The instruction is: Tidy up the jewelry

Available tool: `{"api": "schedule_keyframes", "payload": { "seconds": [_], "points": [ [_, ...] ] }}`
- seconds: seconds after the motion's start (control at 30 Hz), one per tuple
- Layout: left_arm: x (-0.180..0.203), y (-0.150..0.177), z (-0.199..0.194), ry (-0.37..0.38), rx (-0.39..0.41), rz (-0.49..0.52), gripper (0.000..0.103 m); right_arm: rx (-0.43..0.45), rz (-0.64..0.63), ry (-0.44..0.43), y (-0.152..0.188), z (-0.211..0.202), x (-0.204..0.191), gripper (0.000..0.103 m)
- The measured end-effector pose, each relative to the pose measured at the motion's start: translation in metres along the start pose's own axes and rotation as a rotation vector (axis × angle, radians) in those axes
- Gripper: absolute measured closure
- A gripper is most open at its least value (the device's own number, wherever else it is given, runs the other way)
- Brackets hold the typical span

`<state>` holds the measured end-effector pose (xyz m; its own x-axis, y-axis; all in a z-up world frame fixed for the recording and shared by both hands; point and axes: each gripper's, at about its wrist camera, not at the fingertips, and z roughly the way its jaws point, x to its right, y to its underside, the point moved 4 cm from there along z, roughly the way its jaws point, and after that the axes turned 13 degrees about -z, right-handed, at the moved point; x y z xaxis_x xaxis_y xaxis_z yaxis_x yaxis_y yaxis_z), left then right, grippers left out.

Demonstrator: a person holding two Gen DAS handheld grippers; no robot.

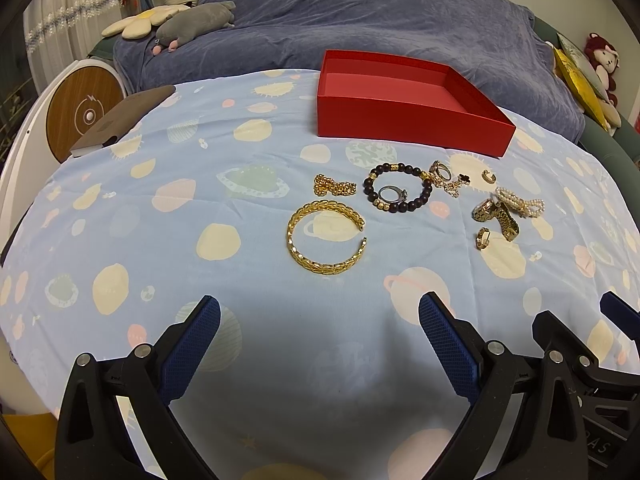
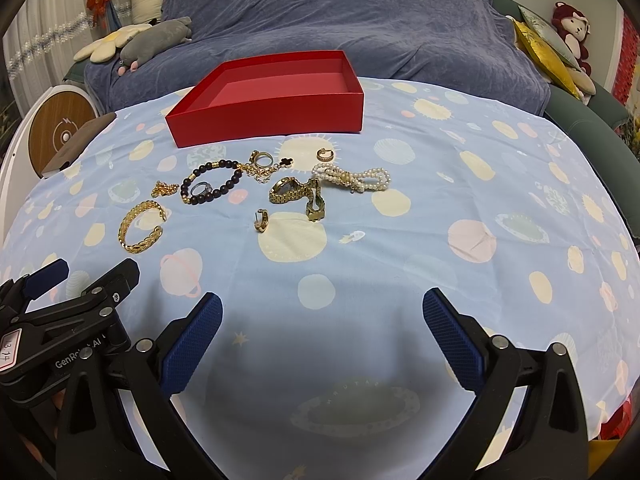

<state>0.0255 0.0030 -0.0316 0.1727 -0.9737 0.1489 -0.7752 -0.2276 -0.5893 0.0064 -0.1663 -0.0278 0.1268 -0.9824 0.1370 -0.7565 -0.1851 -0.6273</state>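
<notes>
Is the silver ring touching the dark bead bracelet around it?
Cannot tell: in both wrist views the silver ring lies inside the dark bead bracelet, too small to show contact.

Blue-blanketed sofa [image 1: 360, 12] with plush toys [image 1: 192, 24] beside white curtains [image 1: 68, 20].

The box [image 1: 408, 124] hides its near floor behind the front wall. The right gripper [image 1: 576, 320] is cut off at the left view's edge, one finger barely showing. Chain [image 2: 262, 172] links by the ring [image 2: 262, 159] tangle beyond telling. The label [image 2: 10, 350] is partly cropped.
</notes>
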Motion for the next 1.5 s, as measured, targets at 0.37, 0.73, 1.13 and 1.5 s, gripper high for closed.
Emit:
{"api": "schedule_keyframes", "payload": {
  "seconds": [0.37, 0.73, 1.13, 1.5],
  "points": [
    [0.0, 0.001, 0.0, -0.001, -0.001, 0.001, 0.006, 0.001, -0.001, 0.0, 0.0, 0.0, 0.0, 0.005],
    [0.0, 0.002, 0.001, 0.004, -0.006, -0.001, 0.006, 0.002, -0.001, -0.001, 0.0, 0.0, -0.001, 0.005],
    [-0.008, -0.008, 0.021, 0.016, -0.036, -0.045, 0.006, -0.016, 0.062, 0.001, 0.003, 0.005, 0.019, 0.005],
    [0.002, -0.022, 0.05, 0.012, -0.032, -0.006, 0.035, -0.026, 0.087, -0.023, 0.001, 0.008, 0.024, 0.005]
  ]
}}
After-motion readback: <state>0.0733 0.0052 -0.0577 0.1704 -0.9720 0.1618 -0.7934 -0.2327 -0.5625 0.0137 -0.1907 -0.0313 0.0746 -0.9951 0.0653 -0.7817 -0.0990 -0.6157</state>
